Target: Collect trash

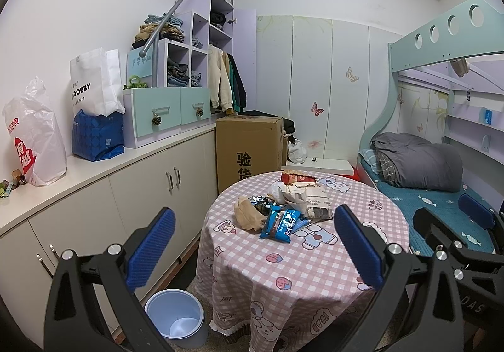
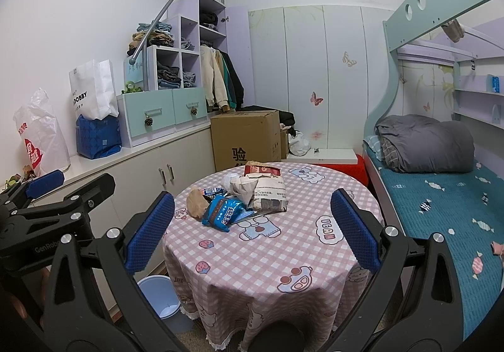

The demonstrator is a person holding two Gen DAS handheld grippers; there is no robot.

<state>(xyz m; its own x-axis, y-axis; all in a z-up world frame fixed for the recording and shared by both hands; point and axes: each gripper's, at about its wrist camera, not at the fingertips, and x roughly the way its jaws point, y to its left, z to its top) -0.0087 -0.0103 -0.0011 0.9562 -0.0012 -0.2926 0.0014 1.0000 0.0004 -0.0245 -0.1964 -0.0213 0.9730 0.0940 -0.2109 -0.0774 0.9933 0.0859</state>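
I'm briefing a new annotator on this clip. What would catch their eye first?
A heap of trash, with a blue snack wrapper in front, sits mid-table on the pink checked tablecloth. A light-blue bin stands on the floor at the table's left. Both open claws, left and right, frame the heap.

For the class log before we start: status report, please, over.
Left tool and right tool open, empty. Trash pile untouched on round table. Blue bin on floor, left of table. Nothing in the way.
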